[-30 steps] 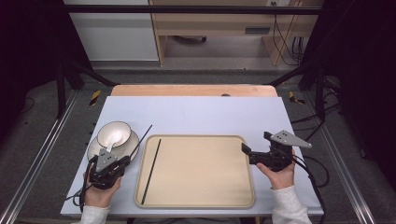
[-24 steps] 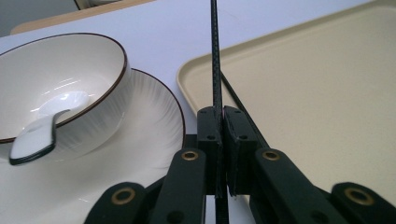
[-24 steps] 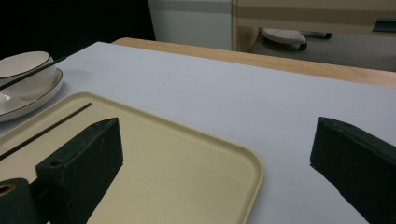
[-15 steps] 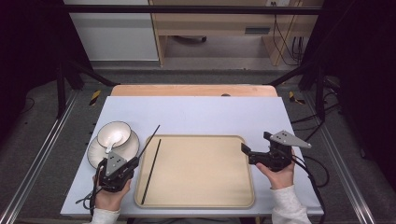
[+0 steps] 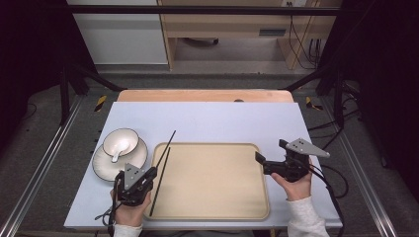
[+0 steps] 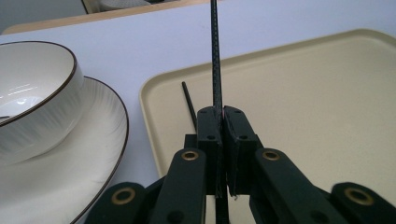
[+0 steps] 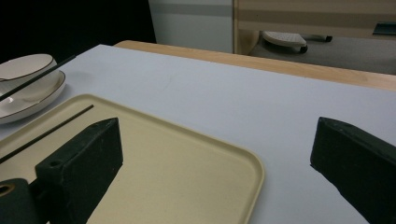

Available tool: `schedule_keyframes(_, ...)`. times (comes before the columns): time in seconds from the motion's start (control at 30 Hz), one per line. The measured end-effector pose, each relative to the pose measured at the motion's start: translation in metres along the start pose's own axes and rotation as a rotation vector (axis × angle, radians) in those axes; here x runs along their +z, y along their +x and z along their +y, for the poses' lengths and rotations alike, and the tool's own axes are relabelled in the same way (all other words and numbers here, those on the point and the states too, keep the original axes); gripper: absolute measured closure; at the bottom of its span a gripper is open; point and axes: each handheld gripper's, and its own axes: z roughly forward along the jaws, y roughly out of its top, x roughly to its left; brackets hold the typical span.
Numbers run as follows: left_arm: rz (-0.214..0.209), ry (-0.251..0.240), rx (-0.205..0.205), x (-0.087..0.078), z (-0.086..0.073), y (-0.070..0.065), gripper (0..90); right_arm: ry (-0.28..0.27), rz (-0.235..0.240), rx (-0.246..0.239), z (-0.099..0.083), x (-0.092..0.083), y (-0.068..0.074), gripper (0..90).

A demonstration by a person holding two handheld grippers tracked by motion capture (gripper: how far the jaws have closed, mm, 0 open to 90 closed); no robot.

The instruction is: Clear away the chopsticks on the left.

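Observation:
My left gripper (image 5: pixel 151 172) is shut on a thin black chopstick (image 5: pixel 167 146) at the left rim of the beige tray (image 5: pixel 222 197). The stick points away over the rim toward the blue mat. In the left gripper view the jaws (image 6: pixel 223 116) pinch that chopstick (image 6: pixel 215 56) upright. A second chopstick (image 5: pixel 159 182) lies flat along the tray's left side, also seen as the lying chopstick (image 6: pixel 188 103). My right gripper (image 5: pixel 269 150) hovers at the tray's right edge, open, with nothing between its fingers (image 7: pixel 84 156).
A white bowl (image 5: pixel 120 140) with a spoon (image 5: pixel 116 154) in it sits on a white plate (image 5: pixel 106 165), left of the tray on the blue mat (image 5: pixel 222 118). A wooden strip (image 5: pixel 202 95) runs along the table's far edge. Cables trail off behind both hands.
My left gripper has carried the held chopstick rightward, from beside the plate to the tray's left rim. The right gripper has stayed put.

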Motion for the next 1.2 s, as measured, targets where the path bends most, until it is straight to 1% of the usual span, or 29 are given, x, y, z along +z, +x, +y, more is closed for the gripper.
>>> schedule_keyframes(0.03, 0.012, -0.002, -0.007, 0.001, 0.001, -0.004, 85.5, 0.000, 0.000, 0.000, 0.000, 0.000, 0.000, 2.4)
schedule_keyframes(0.07, 0.012, -0.002, -0.007, 0.001, 0.001, -0.004, 85.5, -0.003, 0.002, -0.001, 0.000, -0.001, 0.000, 2.5)
schedule_keyframes(0.17, 0.016, -0.006, -0.028, 0.001, 0.003, -0.008, 85.5, -0.008, 0.004, 0.003, 0.001, -0.002, 0.000, 2.4)
schedule_keyframes(0.2, 0.021, -0.014, -0.045, 0.000, 0.003, -0.011, 85.5, -0.006, 0.002, -0.001, 0.001, -0.002, -0.001, 2.5)
schedule_keyframes(0.23, 0.021, -0.014, -0.045, 0.000, 0.003, -0.011, 85.5, -0.006, 0.002, -0.001, 0.001, -0.002, -0.001, 2.5)
schedule_keyframes(0.27, 0.020, -0.017, -0.057, 0.000, 0.003, -0.012, 85.5, -0.008, 0.003, 0.003, 0.001, -0.002, 0.000, 2.5)
schedule_keyframes(0.3, 0.016, -0.040, -0.098, 0.000, 0.002, -0.015, 85.5, -0.009, 0.004, 0.002, 0.001, -0.002, 0.000, 2.4)
schedule_keyframes(0.33, 0.016, -0.040, -0.098, 0.000, 0.002, -0.015, 85.5, -0.009, 0.004, 0.003, 0.001, -0.002, 0.000, 2.5)
schedule_keyframes(0.37, 0.022, -0.049, -0.107, 0.000, 0.000, -0.018, 85.5, -0.009, 0.005, 0.005, 0.001, -0.002, 0.000, 2.5)
schedule_keyframes(0.43, 0.025, -0.050, -0.106, 0.000, -0.001, -0.019, 85.5, -0.005, 0.008, 0.003, 0.000, -0.002, 0.000, 2.4)
schedule_keyframes(0.67, 0.051, -0.072, -0.165, -0.001, -0.013, -0.024, 85.5, -0.003, 0.005, 0.001, 0.000, 0.000, 0.001, 2.5)
schedule_keyframes(0.73, 0.058, -0.066, -0.167, 0.002, -0.020, -0.028, 85.5, -0.002, 0.006, 0.002, 0.000, 0.000, 0.001, 2.5)
schedule_keyframes(0.77, 0.058, -0.066, -0.167, 0.002, -0.020, -0.028, 85.5, -0.002, 0.006, 0.002, 0.000, 0.000, 0.001, 2.5)
schedule_keyframes(0.83, 0.065, -0.058, -0.166, 0.004, -0.024, -0.030, 85.5, 0.000, 0.006, 0.000, 0.000, 0.001, 0.001, 2.5)
schedule_keyframes(0.9, 0.070, -0.051, -0.160, 0.004, -0.026, -0.030, 85.5, 0.001, 0.006, 0.002, 0.000, 0.001, 0.001, 2.5)
schedule_keyframes(0.93, 0.069, -0.056, -0.173, 0.006, -0.028, -0.032, 85.5, 0.001, 0.007, -0.002, 0.000, 0.001, 0.001, 2.5)
schedule_keyframes(0.97, 0.069, -0.056, -0.173, 0.006, -0.028, -0.032, 85.5, 0.001, 0.007, -0.003, -0.001, 0.001, 0.001, 2.5)
schedule_keyframes(1.07, 0.066, -0.042, -0.161, 0.009, -0.030, -0.036, 85.5, 0.004, 0.008, 0.000, -0.001, 0.002, 0.001, 2.5)
schedule_keyframes(1.2, 0.069, -0.036, -0.167, 0.012, -0.032, -0.037, 85.5, -0.001, 0.008, -0.001, -0.001, 0.002, 0.001, 2.5)
